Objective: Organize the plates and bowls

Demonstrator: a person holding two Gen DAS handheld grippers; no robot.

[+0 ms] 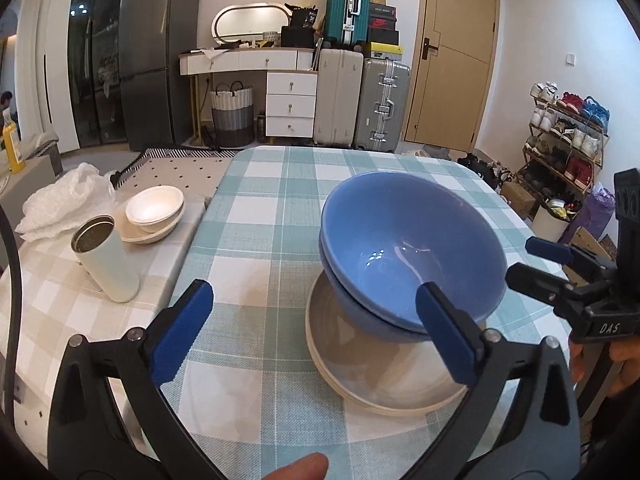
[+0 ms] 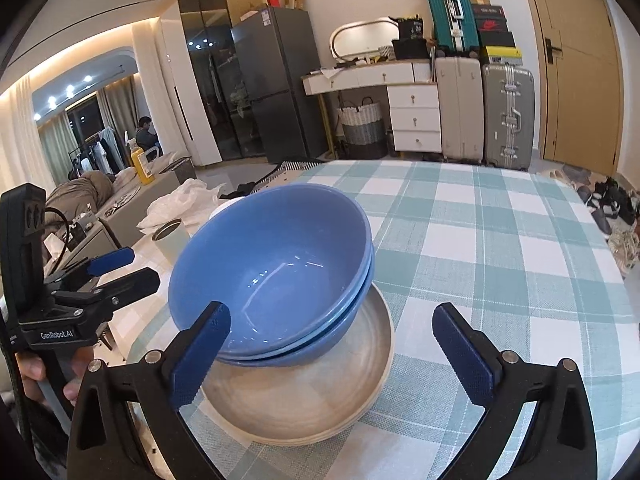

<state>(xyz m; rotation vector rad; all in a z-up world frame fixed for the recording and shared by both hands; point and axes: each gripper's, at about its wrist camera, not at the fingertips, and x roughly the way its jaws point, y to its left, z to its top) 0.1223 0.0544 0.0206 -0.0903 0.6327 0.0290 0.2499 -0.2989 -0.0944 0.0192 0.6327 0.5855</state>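
Two nested blue bowls (image 1: 412, 248) (image 2: 272, 268) sit tilted and off-centre on a stack of beige plates (image 1: 360, 372) (image 2: 304, 400) on the checked table. My left gripper (image 1: 316, 332) is open just in front of the stack. Its right finger (image 1: 444, 340) overlaps the bowls' near rim in the view, and nothing is between the pads. My right gripper (image 2: 332, 356) is open too, its left finger (image 2: 200, 356) in front of the bowls' rim. Each gripper also shows in the other's view, open beside the bowls: the right gripper (image 1: 524, 260) and the left gripper (image 2: 134, 268).
The green-checked tablecloth (image 1: 260, 200) runs on beyond the stack. On a lower side table at the left stand nested white bowls (image 1: 154, 210), a white tumbler (image 1: 106, 258) and a plastic bag (image 1: 64, 200). Suitcases (image 1: 360, 100), a dresser and a shoe rack (image 1: 568, 136) line the far wall.
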